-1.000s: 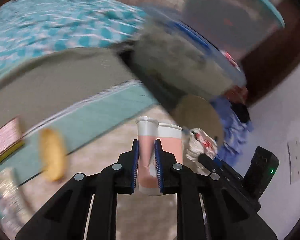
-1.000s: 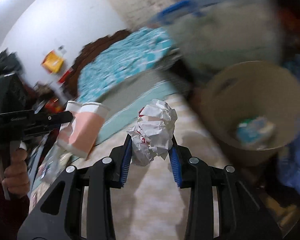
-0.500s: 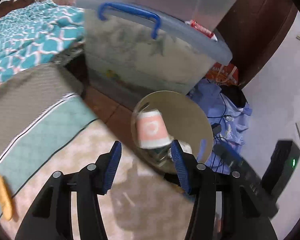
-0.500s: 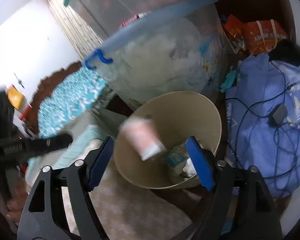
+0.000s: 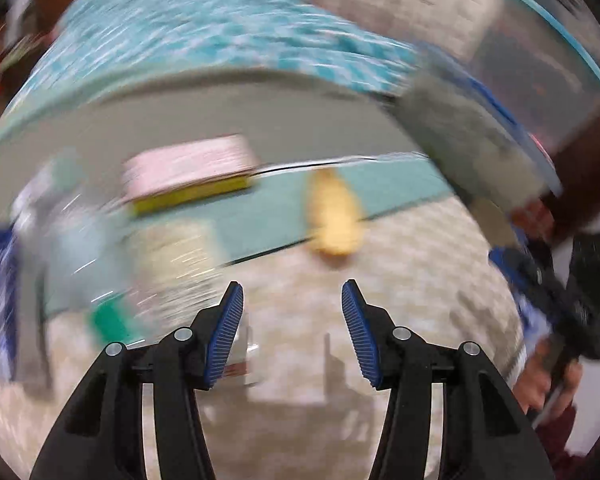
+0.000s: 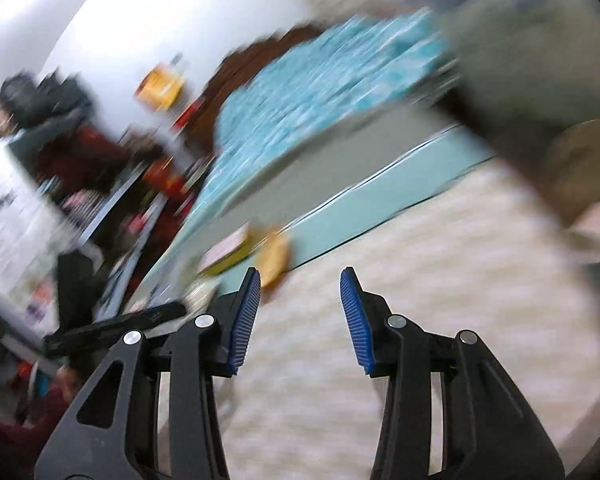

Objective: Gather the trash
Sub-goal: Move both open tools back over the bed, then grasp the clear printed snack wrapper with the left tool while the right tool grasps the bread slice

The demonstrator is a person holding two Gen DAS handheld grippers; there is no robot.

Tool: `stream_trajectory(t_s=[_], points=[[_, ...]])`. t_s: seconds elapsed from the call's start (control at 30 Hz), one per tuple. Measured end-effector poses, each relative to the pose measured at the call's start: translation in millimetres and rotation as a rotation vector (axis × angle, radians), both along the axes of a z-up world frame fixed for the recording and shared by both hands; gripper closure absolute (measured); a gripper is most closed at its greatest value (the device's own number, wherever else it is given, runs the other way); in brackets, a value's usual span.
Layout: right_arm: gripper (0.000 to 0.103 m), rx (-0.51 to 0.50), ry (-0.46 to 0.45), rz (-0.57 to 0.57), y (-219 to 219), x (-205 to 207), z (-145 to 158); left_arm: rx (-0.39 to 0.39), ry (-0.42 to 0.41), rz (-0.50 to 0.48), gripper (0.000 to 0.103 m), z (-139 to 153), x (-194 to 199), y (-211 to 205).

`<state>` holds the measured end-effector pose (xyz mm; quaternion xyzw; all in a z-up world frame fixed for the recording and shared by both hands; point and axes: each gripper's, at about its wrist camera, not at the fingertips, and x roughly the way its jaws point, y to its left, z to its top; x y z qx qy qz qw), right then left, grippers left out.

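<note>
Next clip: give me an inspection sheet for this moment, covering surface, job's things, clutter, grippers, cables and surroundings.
Surface: beige carpet, with a teal mat along its far edge.
Job's things: yellow item lying at the mat's edge; pink-and-yellow pack to its left; bin at the right edge of the right view, blurred.
Clutter: blurred packets on the left, too smeared to identify.
Grippers: left gripper open, nothing between the fingers; right gripper open, nothing between the fingers.
Cables: nothing seen.
Surroundings: bed with teal cover; storage box; white wall.
</note>
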<state>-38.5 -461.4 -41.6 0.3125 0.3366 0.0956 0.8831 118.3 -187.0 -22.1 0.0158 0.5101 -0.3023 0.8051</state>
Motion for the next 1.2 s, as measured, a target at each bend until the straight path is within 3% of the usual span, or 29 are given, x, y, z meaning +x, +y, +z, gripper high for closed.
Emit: stream_trajectory(t_s=[0.2,0.4,0.47,0.53,0.63,0.73,0.8,0.93,1.2], points=[[0.060,0.031,0.114,0.251,108.5,76.0,-33.7,-0.051,0.014,0.138,0.057,-6.4,7.1,72.9],[0.061,0.045,0.216,0.294,149.6,121.3,-64.5,-0.098,0.048,0.199,0.058,-12.0,3.7,121.5],[0.069,0.064,0.214,0.296,151.4,122.0,-67.2,-0.101,0.050,0.192,0.058,-11.2,1.0,124.4],[0.088,0.072,0.205,0.291,150.1,118.6,-69.2,-0.095,0.043,0.174,0.058,-11.2,-1.8,119.3],[0.096,0.073,0.170,0.278,146.2,103.2,-64.6,-0.108,0.051,0.148,0.058,-12.8,-4.3,108.6],[0.096,0.039,0.138,0.249,134.6,74.2,-52.2,-0.116,0.048,0.118,0.054,-13.2,-8.8,95.6],[0.096,0.024,0.134,0.242,125.2,53.2,-49.4,-0.111,0.043,0.099,0.044,-15.0,-12.3,88.5],[0.093,-0.010,0.147,0.163,99.5,22.3,-55.9,-0.092,0.058,0.064,0.043,-24.0,-15.2,72.3],[0.091,-0.020,0.150,-0.019,43.9,20.0,-53.1,0.023,-0.027,0.004,0.043,-25.8,-2.0,21.7]])
